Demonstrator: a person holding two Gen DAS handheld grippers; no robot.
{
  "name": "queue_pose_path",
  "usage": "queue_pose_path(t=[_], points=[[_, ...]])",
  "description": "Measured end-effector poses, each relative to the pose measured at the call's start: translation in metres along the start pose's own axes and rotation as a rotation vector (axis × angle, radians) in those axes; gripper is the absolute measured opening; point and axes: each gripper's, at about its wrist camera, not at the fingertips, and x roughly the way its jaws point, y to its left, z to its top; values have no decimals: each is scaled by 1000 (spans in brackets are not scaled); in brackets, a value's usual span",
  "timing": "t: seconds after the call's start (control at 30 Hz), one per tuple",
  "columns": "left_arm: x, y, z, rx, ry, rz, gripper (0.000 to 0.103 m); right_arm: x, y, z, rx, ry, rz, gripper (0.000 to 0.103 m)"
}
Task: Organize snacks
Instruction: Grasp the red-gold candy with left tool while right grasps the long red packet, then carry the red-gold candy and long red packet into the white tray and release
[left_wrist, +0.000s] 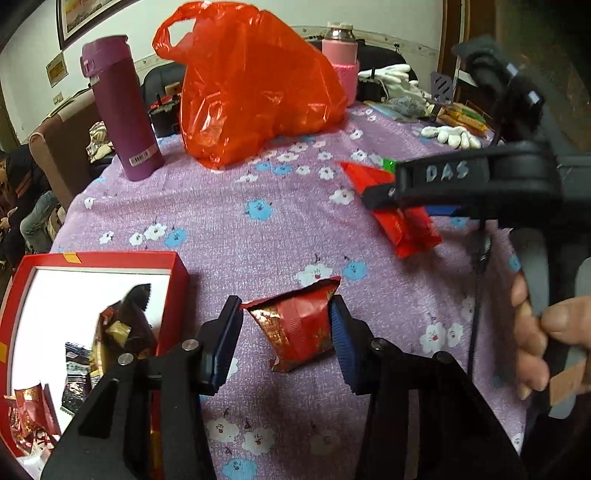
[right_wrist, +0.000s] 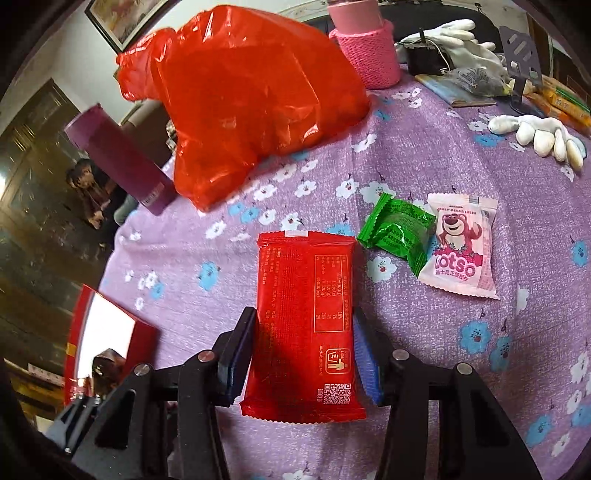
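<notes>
Red cardboard box with white lining (left_wrist: 177, 266) sits open at the desk's left edge. Inside: a dark wrapped snack (left_wrist: 138, 317), a gold-and-red packet (left_wrist: 27, 410) and other wrappers, mixed in a heap, part hidden behind the left gripper's body, so no count is possible. In the right wrist view only a corner of the box shows, contents too dark to tell.

Left gripper (left_wrist: 286, 336): fingers spread on either side of a small red-and-gold foil snack packet (left_wrist: 295, 332) lying on the purple flowered cloth (left_wrist: 258, 240) of the desk, just right of the box. Right finger touches the packet edge; the left one looks just apart from it, so no firm grip.

Right gripper (right_wrist: 303, 354): fingers on both long sides of a flat red plastic snack pouch with printed label (right_wrist: 306, 317); pads seem to meet its edges, but whether they squeeze it I cannot tell. In the left wrist view the pouch appears tilted under the gripper arm, mostly covered.

Beside the pouch, a green crinkled wrapper (right_wrist: 397, 232) overlaps a pink-and-white bear-print packet (right_wrist: 461, 247).

Large red-orange plastic bag (right_wrist: 240, 99), bulging, contents not readable through the film. Purple flask (left_wrist: 122, 110) is left of it, pink knit-sleeved bottle (right_wrist: 369, 51) behind, top cut off. White gloves (right_wrist: 539, 136) at the far right.
</notes>
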Motion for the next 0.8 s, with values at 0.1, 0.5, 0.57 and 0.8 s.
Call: queue_pose_path(t=[0.1,0.5,0.57,0.8], points=[[9,-5,2,10,9,25,46,0,-1,1,14,-3,12,51],[29,-6,4,-4,45,-6,32,-6,-3,3,35,-38,36,50],[26,-5,2,-11,39,-13,31,-8,-2,3,34,-45,57,50],[-21,3,-1,-22,-69,-49,31,-14,3,4,38,-70,128,50]])
